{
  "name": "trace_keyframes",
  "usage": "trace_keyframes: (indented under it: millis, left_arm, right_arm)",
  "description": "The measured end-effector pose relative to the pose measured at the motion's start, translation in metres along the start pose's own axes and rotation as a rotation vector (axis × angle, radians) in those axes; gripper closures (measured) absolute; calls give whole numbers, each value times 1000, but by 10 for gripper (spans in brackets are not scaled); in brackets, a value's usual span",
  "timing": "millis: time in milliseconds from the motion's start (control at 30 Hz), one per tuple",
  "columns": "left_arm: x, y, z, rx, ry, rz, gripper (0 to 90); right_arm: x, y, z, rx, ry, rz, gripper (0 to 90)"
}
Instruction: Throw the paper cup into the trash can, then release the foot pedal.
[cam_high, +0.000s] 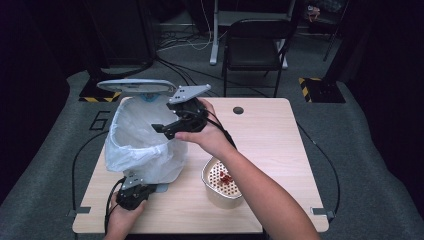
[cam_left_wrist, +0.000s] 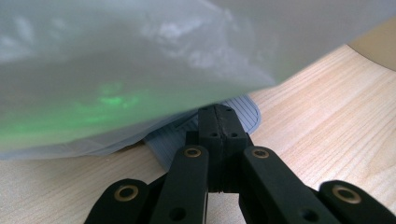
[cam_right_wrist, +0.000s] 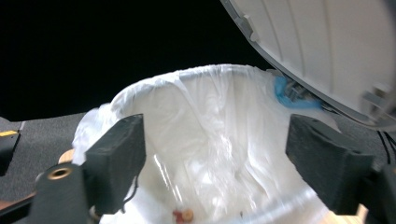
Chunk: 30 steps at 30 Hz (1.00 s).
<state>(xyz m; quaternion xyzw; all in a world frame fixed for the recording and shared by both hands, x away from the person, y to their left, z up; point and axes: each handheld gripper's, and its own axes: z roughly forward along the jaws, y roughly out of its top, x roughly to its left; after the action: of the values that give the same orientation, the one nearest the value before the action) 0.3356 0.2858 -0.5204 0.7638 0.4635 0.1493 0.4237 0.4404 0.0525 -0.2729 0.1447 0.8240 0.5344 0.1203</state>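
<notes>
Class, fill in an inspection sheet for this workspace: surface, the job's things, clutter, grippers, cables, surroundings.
Surface: wooden table, round hole near far edge.
Job's things: bin lined with white bag, lid raised; perforated metal bowl holding red bits.
Clutter: nothing seen.
Grippers: left gripper shut at the bin's pedal; right gripper open over the bin mouth, nothing between its pads.
Cables: black cable loops off the table.
Surroundings: black chair, grey carpet, dark room.

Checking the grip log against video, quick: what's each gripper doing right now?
Left gripper: shut, pressed on the bin's pedal.
Right gripper: open, empty, over the lined bin.
</notes>
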Motion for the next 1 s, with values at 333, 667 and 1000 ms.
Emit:
trace_keyframes:
  millis: [333, 667, 1000]
  left_arm:
    - [-2, 2, 0, 13, -1, -13, 900]
    - [-1, 9, -10, -51, -73, -59, 795]
    - [5, 13, -27, -79, -64, -96, 621]
  right_arm:
    - [-12, -31, -53, 21, -92, 10, 222]
    - [-22, -61, -94, 1, -159, 44, 222]
    - [-26, -92, -121, 18, -216, 65, 223]
